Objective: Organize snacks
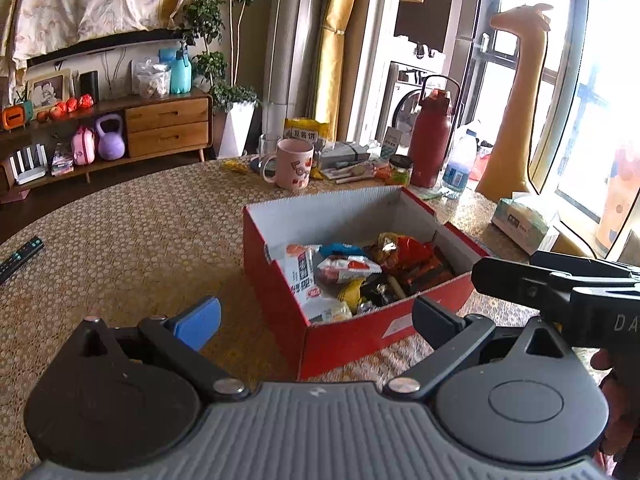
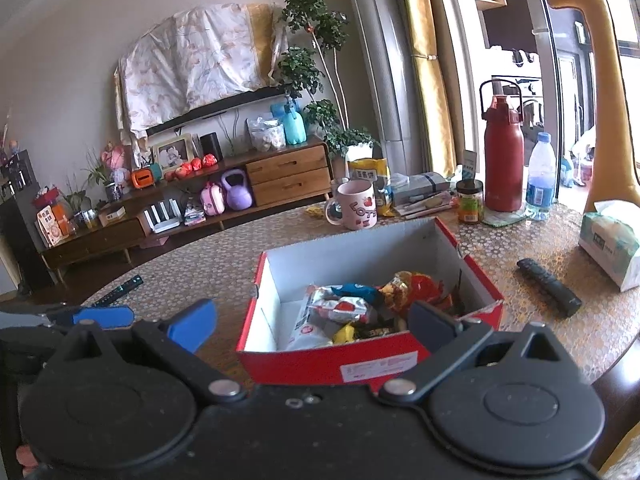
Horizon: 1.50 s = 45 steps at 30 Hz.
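The red box point(image 1: 352, 332) sits on the patterned table point(image 1: 132, 240) with its top open, and the snacks point(image 1: 360, 276) lie heaped in its near half, the far half showing bare white floor. The left gripper point(image 1: 316, 318) hangs just in front of the box's near corner, its two fingers spread wide with nothing between them: the blue pad point(image 1: 199, 322) is over bare table to the left of the box, and the dark finger overlaps the box's near right wall. The right gripper point(image 2: 314, 326) is likewise wide open and empty, facing the long near wall of the box point(image 2: 368, 364), with its blue pad point(image 2: 192, 330) out to the left of the box and its dark finger over the near right corner, in front of the snacks point(image 2: 360, 312). In both views the snacks are ahead of the fingers and inside the box, not touched by either tool. The left view alone shows the right gripper's body coming in from the right edge, with part of a hand point(image 1: 616, 404) under it. The right view alone shows the left gripper's blue pad at its left edge, and a dark remote point(image 2: 549, 293) lying on the table to the right of the box, near a tissue pack point(image 2: 610, 242). A second remote point(image 1: 20, 258) lies at the table's left edge, well apart from the box. Beyond the box stand a pink mug point(image 2: 356, 204), a red flask point(image 2: 503, 152) and a water bottle point(image 2: 541, 178).
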Tool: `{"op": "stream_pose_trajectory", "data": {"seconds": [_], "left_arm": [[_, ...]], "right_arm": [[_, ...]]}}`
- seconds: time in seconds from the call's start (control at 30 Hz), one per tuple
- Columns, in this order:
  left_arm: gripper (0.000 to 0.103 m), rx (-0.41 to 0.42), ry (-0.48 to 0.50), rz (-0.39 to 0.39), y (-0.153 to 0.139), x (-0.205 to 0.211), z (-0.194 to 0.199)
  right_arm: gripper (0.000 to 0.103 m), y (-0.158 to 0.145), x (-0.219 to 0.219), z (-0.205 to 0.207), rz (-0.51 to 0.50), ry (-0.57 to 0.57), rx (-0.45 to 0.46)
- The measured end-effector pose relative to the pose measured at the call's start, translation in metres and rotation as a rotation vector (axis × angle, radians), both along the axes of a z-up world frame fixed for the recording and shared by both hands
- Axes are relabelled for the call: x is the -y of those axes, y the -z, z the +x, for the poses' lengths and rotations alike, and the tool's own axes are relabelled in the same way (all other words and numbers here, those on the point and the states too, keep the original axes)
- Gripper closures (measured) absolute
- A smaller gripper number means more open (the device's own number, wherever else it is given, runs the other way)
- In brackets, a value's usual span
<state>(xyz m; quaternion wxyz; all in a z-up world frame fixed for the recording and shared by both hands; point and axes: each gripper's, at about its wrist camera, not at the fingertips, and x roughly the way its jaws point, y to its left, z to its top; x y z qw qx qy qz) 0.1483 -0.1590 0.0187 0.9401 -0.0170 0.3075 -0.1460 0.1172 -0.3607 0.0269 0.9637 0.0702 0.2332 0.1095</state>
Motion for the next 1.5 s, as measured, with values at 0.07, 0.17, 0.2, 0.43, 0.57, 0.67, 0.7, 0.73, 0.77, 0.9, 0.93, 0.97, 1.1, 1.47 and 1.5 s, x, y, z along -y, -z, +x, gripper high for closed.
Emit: {"op": "stream_pose_trajectory", "data": {"seconds": [0.07, 0.17, 0.2, 0.43, 0.57, 0.67, 0.7, 0.73, 0.77, 0.9, 0.93, 0.97, 1.1, 1.47, 1.5], "left_arm": [[0.000, -0.003, -0.001, 0.004, 0.000, -0.004, -0.003], [0.000, -0.004, -0.005, 0.005, 0.000, -0.009, -0.008], [0.000, -0.003, -0.005, 0.005, 0.000, -0.011, -0.010], [0.000, 0.002, -0.008, 0.002, -0.002, -0.017, -0.016], [0.000, 0.011, -0.006, 0.002, -0.004, -0.018, -0.019], [0.000, 0.012, -0.005, -0.007, -0.003, -0.018, -0.020], [0.000, 0.011, -0.005, -0.007, -0.003, -0.019, -0.020], [0.000, 0.012, -0.007, -0.004, -0.002, -0.018, -0.021], [0.000, 0.014, -0.012, 0.000, -0.002, -0.018, -0.021], [0.000, 0.014, -0.029, -0.009, -0.001, -0.023, -0.021], [0.000, 0.015, -0.031, -0.011, -0.002, -0.024, -0.021], [0.000, 0.018, -0.033, -0.014, -0.002, -0.025, -0.021], [0.000, 0.025, -0.043, -0.018, -0.003, -0.028, -0.022], [0.000, 0.033, -0.056, -0.008, -0.002, -0.028, -0.024], [0.000, 0.032, -0.053, -0.009, -0.001, -0.028, -0.024]], "right_arm": [[0.000, 0.001, -0.004, -0.003, 0.006, 0.001, 0.000], [0.000, 0.002, -0.009, -0.006, 0.015, 0.002, 0.001], [0.000, 0.001, -0.010, -0.007, 0.017, 0.002, 0.002], [0.000, 0.002, -0.016, -0.012, 0.023, 0.006, -0.002], [0.000, 0.001, -0.018, -0.016, 0.019, 0.010, 0.008], [0.000, 0.000, -0.018, -0.018, 0.020, 0.017, 0.006], [0.000, 0.000, -0.018, -0.019, 0.017, 0.017, 0.007], [0.000, -0.001, -0.018, -0.020, 0.015, 0.017, 0.011], [0.000, -0.002, -0.018, -0.020, 0.013, 0.019, 0.014], [0.000, -0.003, -0.014, -0.021, 0.006, 0.037, 0.021], [0.000, -0.003, -0.015, -0.021, -0.001, 0.041, 0.023], [0.000, -0.003, -0.015, -0.021, -0.007, 0.043, 0.024], [0.000, -0.001, -0.014, -0.021, -0.003, 0.046, 0.022], [0.000, 0.007, -0.016, -0.027, -0.012, 0.055, 0.008], [0.000, 0.008, -0.016, -0.028, -0.011, 0.056, 0.006]]}}
